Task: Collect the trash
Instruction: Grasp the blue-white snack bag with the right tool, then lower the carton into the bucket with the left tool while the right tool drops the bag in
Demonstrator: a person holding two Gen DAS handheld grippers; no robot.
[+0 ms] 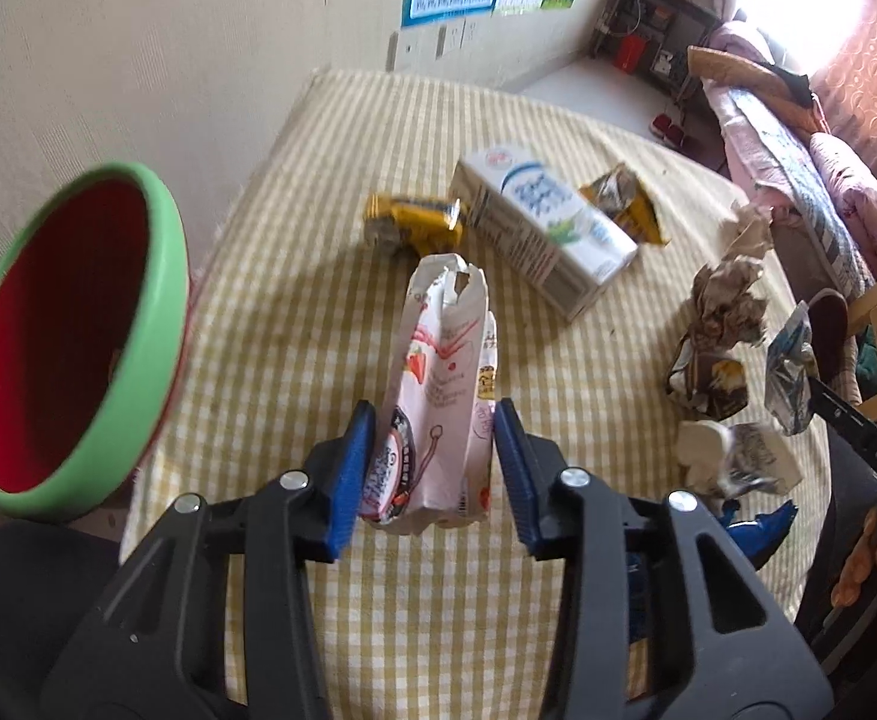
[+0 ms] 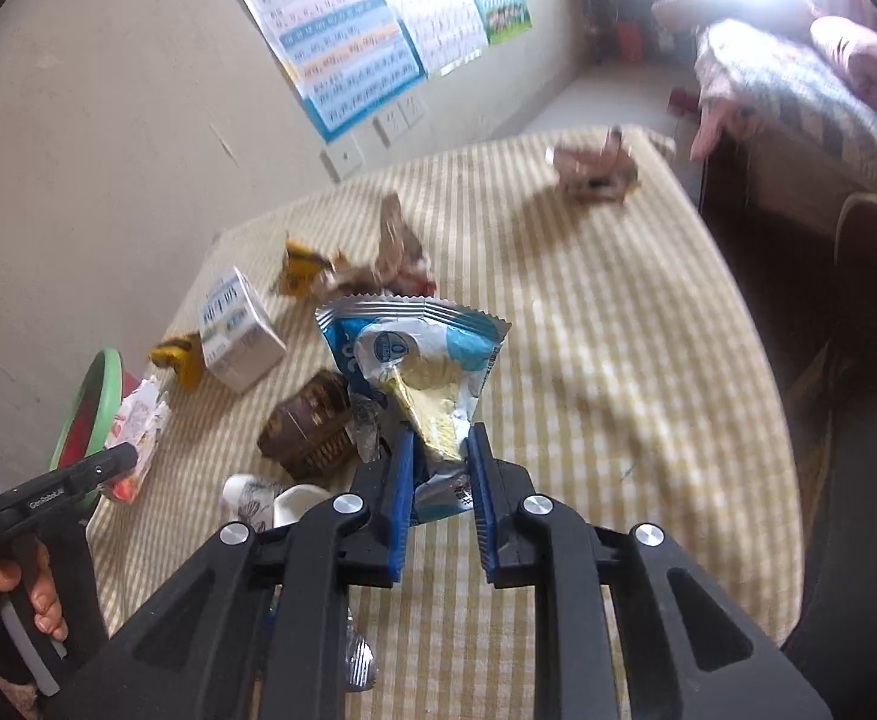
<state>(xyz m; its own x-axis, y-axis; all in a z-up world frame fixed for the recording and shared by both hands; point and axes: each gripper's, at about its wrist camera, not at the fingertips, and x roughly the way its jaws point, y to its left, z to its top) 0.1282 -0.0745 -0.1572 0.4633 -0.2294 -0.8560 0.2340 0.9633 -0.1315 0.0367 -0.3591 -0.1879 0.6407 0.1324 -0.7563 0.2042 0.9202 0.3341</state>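
The left gripper (image 1: 432, 468) is clenched on a pink carton (image 1: 438, 396), whose long axis runs forward along the fingers toward frame centre; the green-rimmed bin (image 1: 72, 348) lies at left of the left wrist frame, just beside the held carton, so the left hand is judged the nearer to it. The right gripper (image 2: 438, 516) is clenched on a blue-and-white wrapper (image 2: 420, 372), held upright at centre of the right wrist frame, with the bin (image 2: 87, 402) well apart at lower left. Further trash is left on the checked tablecloth (image 2: 618, 360).
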